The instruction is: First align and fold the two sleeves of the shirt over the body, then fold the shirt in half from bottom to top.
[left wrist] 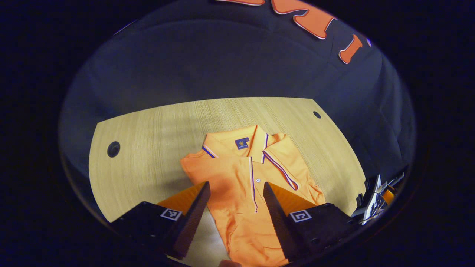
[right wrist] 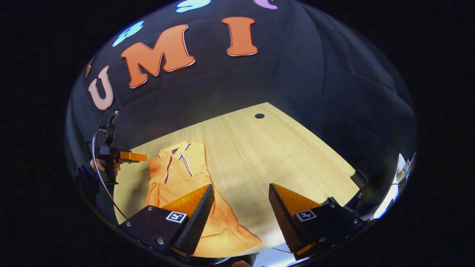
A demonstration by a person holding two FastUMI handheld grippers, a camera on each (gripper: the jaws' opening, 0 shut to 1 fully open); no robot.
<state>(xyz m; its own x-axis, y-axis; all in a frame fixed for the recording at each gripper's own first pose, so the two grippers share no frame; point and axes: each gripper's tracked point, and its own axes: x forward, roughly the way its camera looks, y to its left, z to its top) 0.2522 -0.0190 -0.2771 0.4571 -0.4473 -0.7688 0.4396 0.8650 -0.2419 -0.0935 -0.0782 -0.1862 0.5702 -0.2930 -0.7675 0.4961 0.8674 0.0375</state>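
Lying sleeves-folded on the table (left wrist: 148,126), the shirt (left wrist: 241,174) sits beneath both grippers' wide-open, empty fingers.

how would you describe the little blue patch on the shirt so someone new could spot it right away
Start at the light wooden table and find the orange polo shirt lying on it with its sleeves folded in. Follow the button placket up to the open collar. The patch is a small blue square inside the back of the neck, the one solid blue spot, unlike the thin stripes edging the collar and placket.
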